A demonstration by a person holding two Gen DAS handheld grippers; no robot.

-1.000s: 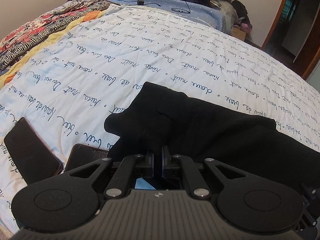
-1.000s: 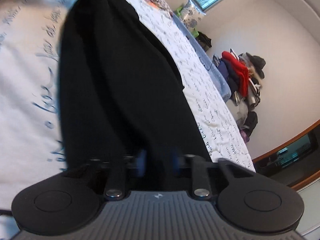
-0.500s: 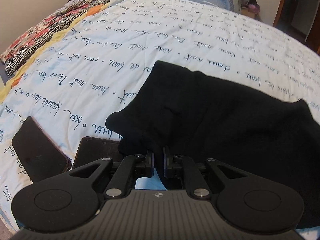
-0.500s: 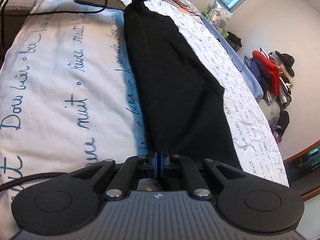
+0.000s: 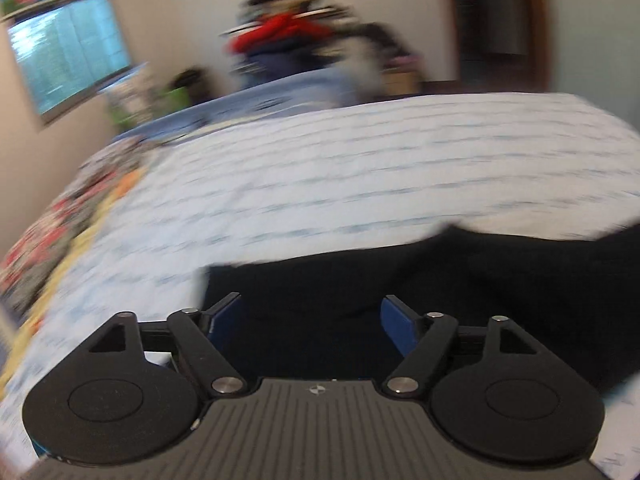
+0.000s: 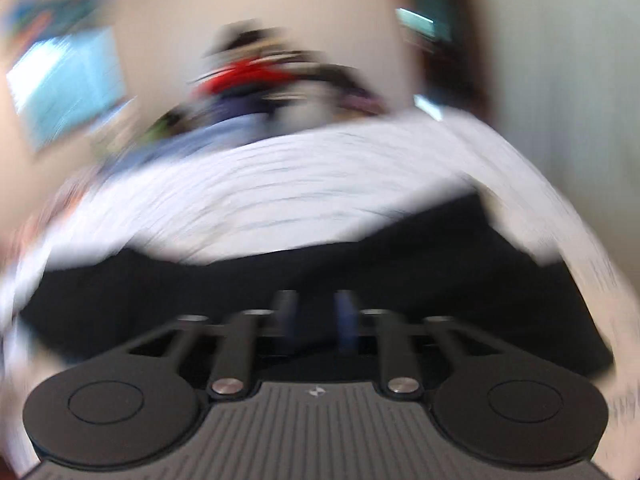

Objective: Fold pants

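One pair of black pants (image 5: pixel 400 300) lies as a soft, matte band across the near part of the bed (image 5: pixel 360 184), on its white bedspread with blue writing. The left hand-held gripper (image 5: pixel 310 322) and right hand-held gripper (image 6: pixel 314 316) are both opening, blue pads apart, gripping nothing; the views are blurred.

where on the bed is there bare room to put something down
The white bedspread lies bare beyond the black pants, up to the blue blanket. The patterned quilt takes its left edge; a clothes pile crowds the far side.
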